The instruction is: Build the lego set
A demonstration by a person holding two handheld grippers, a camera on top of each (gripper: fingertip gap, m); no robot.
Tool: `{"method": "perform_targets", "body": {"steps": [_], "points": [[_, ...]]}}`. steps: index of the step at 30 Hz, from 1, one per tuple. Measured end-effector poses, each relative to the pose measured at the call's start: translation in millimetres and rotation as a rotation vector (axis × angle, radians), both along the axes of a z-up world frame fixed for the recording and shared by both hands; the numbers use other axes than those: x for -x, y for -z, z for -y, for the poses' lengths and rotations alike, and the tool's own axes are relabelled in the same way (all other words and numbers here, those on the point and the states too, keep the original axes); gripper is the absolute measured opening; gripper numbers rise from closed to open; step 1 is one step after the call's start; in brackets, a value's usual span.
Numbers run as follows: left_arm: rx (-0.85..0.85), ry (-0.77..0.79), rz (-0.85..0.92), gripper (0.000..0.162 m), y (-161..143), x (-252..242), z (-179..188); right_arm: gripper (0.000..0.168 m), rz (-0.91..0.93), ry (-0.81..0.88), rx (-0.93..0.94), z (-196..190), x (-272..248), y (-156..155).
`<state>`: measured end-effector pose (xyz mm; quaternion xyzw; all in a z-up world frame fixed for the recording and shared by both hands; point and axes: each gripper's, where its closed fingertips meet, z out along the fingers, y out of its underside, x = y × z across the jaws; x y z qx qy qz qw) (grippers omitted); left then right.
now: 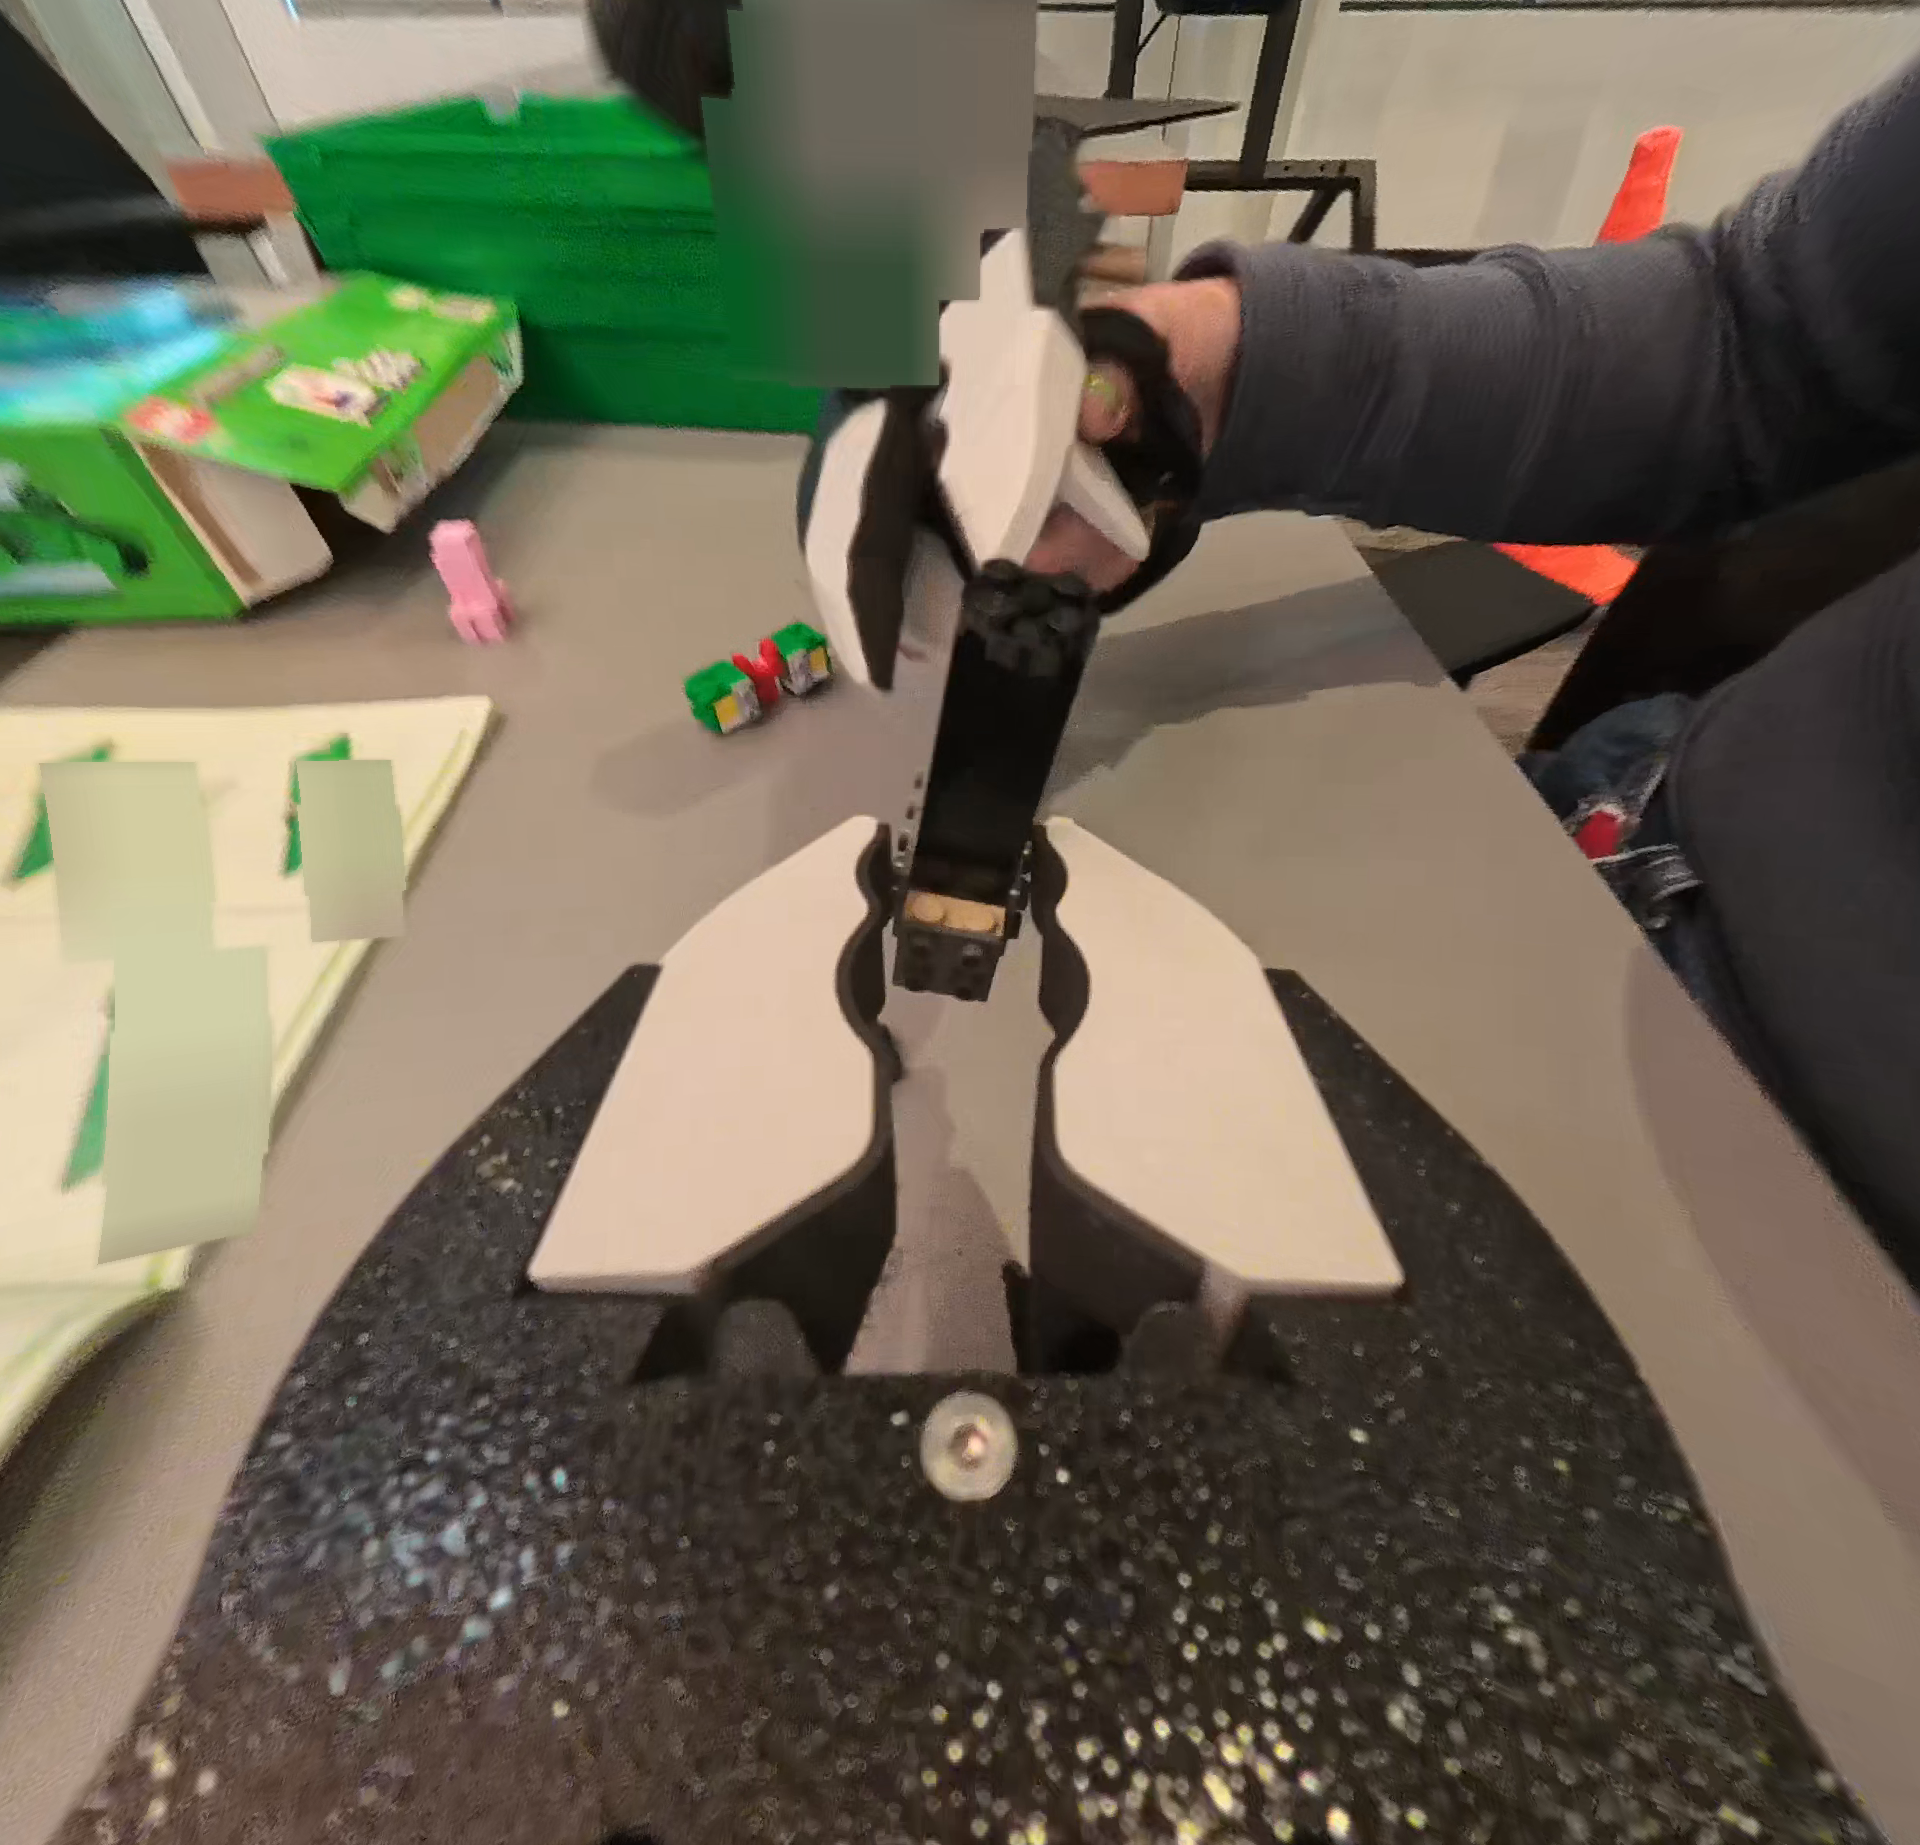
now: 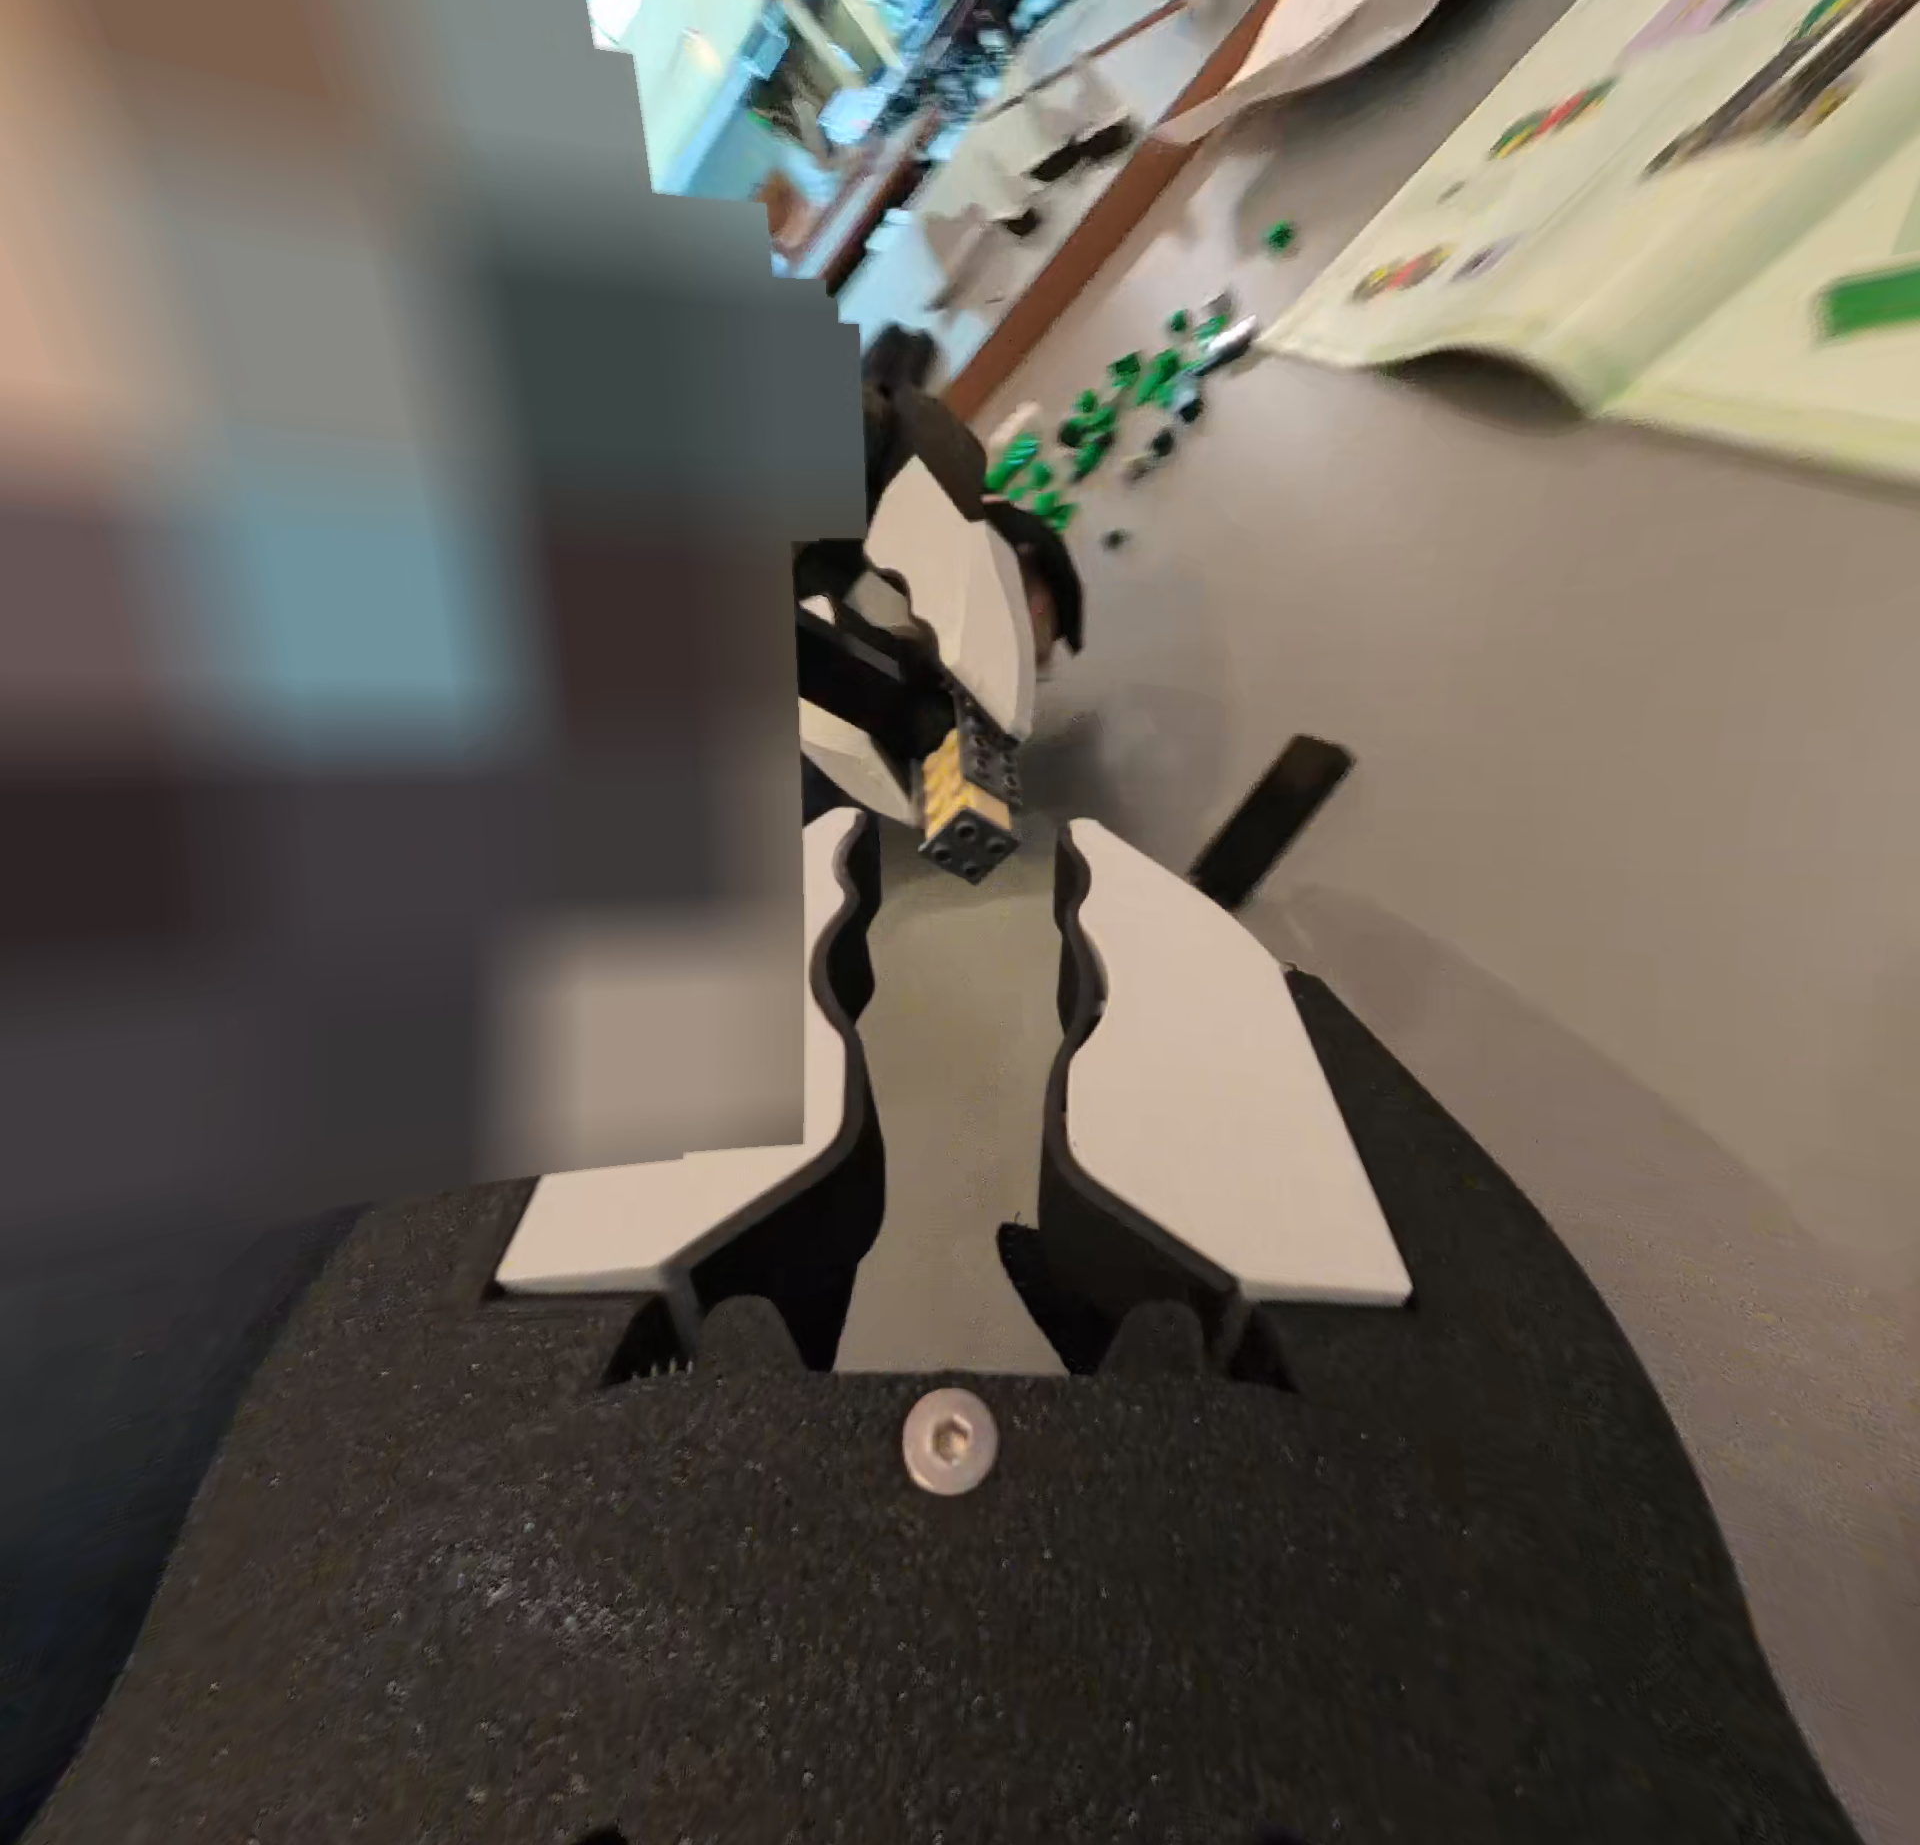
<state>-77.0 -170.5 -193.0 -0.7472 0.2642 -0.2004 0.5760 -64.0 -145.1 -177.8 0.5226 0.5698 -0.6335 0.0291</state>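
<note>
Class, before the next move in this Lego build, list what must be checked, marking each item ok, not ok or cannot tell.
1. Left gripper is clamped on the black-and-tan block: ok.
2. Right gripper is open with nothing between its fingers: ok.
3. Long black piece lies uncovered on the grey table: ok.
4. Instruction booklet is open on the table: ok.
5. Loose green bricks are on the table: ok.
6. The held block's studs are lined up for the next join: cannot tell.
</note>
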Motion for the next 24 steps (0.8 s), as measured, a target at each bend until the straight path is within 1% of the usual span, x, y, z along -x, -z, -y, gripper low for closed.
{"method": "perform_targets", "body": {"steps": [2,4,5,7,9,13,16,20,22,24], "points": [[0.080,-0.001,0.045,0.025,7,1,-1,0.032,-0.067,0.040,-0.184,-3,0,-1],[0.153,0.012,0.076,0.025,15,-1,-1,0.033,-0.124,0.022,-0.348,5,-2,-1],[0.173,0.016,0.085,0.025,18,-2,-1,0.033,-0.134,0.003,-0.442,9,-2,5],[0.200,0.034,0.091,0.025,21,-5,0,0.038,-0.096,-0.045,-0.637,13,-3,25],[0.221,0.055,0.097,0.025,24,-8,2,0.043,-0.071,-0.103,-0.757,19,-4,42],[0.249,0.084,0.101,0.025,29,-13,3,0.040,-0.066,-0.154,-0.805,29,-2,57],[0.253,0.097,0.111,0.025,30,-17,4,0.025,-0.066,-0.181,-0.803,33,-3,60],[0.239,0.096,0.116,0.026,29,-17,3,0.024,-0.068,-0.165,-0.768,32,-4,61],[0.237,0.066,0.098,0.030,30,-11,1,0.024,-0.050,-0.137,-0.809,21,-4,68],[0.221,0.025,0.073,0.032,30,-1,-1,0.024,-0.016,-0.131,-0.884,10,-7,80]]}}
